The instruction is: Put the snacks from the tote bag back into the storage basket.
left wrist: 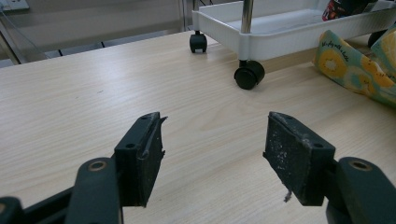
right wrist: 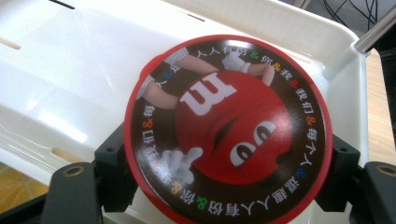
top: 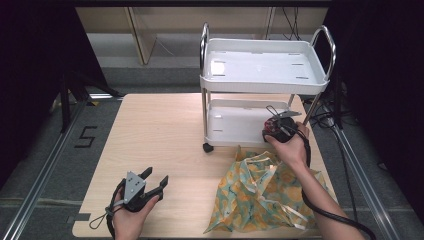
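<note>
A round red candy tin (right wrist: 229, 128) with a cartoon face on its lid sits between the jaws of my right gripper (right wrist: 229, 172), which is shut on its sides. It hangs over the lower tray (right wrist: 70, 79) of a white cart. In the high view the right gripper (top: 276, 131) holds the tin (top: 273, 124) at the lower shelf's (top: 235, 125) right front edge. My left gripper (top: 156, 178) rests open near the table's front left, nothing between its pads (left wrist: 140, 156).
The white two-shelf cart (top: 262, 70) stands on the wooden table (top: 160, 135) at the back right, on black castors (left wrist: 249, 74). A yellow and teal patterned cloth bag (top: 262, 192) lies crumpled at the front right, under the right forearm.
</note>
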Demonstrator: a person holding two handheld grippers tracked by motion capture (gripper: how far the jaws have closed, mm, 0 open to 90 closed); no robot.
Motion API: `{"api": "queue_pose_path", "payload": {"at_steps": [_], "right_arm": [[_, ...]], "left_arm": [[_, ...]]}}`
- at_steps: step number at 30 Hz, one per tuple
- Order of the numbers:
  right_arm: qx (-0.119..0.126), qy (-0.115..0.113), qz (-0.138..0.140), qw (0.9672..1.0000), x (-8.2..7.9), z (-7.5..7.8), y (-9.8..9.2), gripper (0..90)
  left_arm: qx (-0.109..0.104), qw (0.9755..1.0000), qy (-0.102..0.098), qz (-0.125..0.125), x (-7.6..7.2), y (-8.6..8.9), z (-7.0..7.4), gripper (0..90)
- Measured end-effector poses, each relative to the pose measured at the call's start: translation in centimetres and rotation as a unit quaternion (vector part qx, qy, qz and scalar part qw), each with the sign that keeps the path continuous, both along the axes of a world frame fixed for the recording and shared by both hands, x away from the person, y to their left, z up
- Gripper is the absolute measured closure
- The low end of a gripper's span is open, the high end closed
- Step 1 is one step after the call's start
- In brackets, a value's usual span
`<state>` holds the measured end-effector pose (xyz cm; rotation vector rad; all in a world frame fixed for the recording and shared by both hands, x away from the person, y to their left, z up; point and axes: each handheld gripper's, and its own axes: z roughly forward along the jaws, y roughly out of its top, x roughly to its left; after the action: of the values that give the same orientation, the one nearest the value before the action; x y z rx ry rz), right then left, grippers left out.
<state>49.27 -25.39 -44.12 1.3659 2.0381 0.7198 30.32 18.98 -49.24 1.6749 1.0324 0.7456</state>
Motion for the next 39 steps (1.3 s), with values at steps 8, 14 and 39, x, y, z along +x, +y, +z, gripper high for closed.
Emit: {"api": "queue_pose_path", "payload": {"at_steps": [8,14,39], "right_arm": [[0.003,0.005,0.000,1.0000,0.16,-0.26,0.37,26.4],[0.004,0.001,-0.008,1.0000,0.30,-0.35,0.65,26.4],[0.026,0.016,-0.012,0.9995,0.65,-0.60,0.37,26.2]], "left_arm": [[0.002,1.0000,0.002,0.004,-0.08,0.12,0.07,36.3],[0.003,1.0000,0.001,0.003,-0.06,0.16,0.06,36.3],[0.003,1.0000,0.001,0.003,-0.05,0.14,0.05,36.3]]}}
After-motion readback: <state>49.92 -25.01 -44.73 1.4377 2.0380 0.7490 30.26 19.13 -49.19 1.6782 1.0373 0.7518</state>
